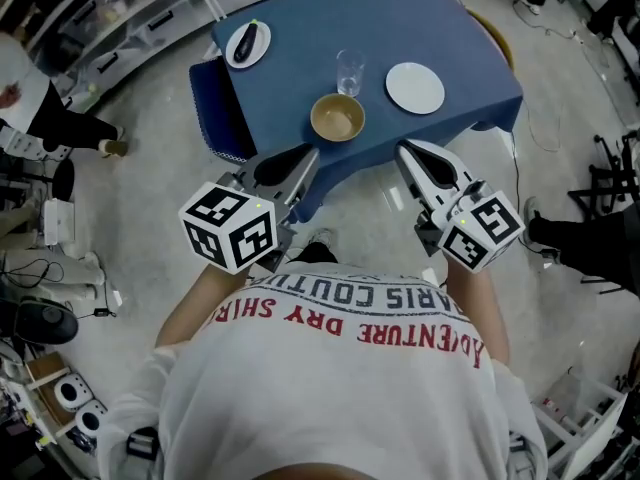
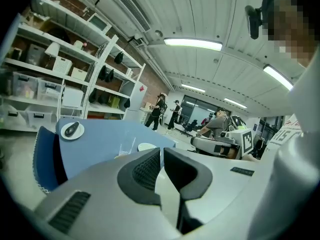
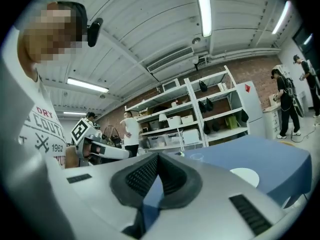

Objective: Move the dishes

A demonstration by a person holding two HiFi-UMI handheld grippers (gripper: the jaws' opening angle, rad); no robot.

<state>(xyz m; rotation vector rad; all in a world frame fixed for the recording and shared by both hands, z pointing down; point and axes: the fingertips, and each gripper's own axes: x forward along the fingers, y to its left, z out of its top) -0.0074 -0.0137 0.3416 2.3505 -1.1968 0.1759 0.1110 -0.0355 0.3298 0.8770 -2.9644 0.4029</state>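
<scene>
L tongs, R tongs shut, nr bowl

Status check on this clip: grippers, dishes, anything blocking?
Left gripper shut, empty; right gripper shut, empty. Tan bowl, white round plate, clear glass untouched on blue table. Nothing blocking.

The blue table bore a bowl past the left fingers, a glass beyond, a white plate past the right fingers, and a small plate far left.
</scene>
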